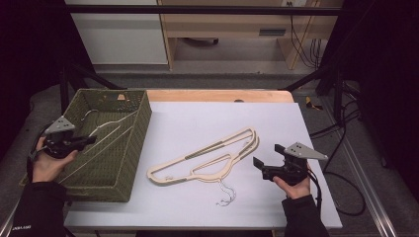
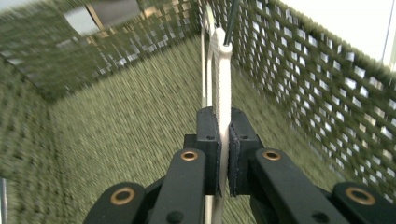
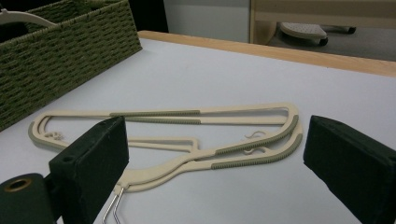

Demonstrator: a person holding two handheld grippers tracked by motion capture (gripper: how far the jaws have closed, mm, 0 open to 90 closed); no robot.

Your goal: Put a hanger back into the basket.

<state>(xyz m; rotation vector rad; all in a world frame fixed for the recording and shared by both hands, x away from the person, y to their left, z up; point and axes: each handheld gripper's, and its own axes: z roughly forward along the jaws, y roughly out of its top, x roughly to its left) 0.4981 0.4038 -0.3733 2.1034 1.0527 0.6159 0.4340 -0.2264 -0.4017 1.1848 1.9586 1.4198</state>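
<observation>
Between my left fingers [image 2: 223, 154], clenched flat on its beam, a cream hanger [image 2: 222, 88] stands on edge inside the green woven basket [image 2: 327, 102], its far end reaching toward the far wall of the weave. Ahead of my right fingers [image 3: 215, 163], which are spread wide and holding nothing, two more cream hangers [image 3: 196, 135] lie stacked on the white tabletop [image 3: 224, 74], their wire hooks curling toward me just below the near pad. Seen from the high view, my left gripper [image 1: 88, 140] hovers over the basket's [image 1: 133, 148] left rim while my right gripper [image 1: 267, 163] waits just to the right of the pair of hangers [image 1: 207, 158]. To finish this placement well, I judge that I should lower the held hanger until it rests along the basket floor beside the ones already lying there, tilt it flat before letting go, and part the pads only once its weight is carried, so it neither springs up nor snags the open weave. The wire hook should point away from the wall nearest my pads. My right fingers could then close on the rubbered shoulder of the top hanger, where the grip strip offers better purchase than bare plastic.
</observation>
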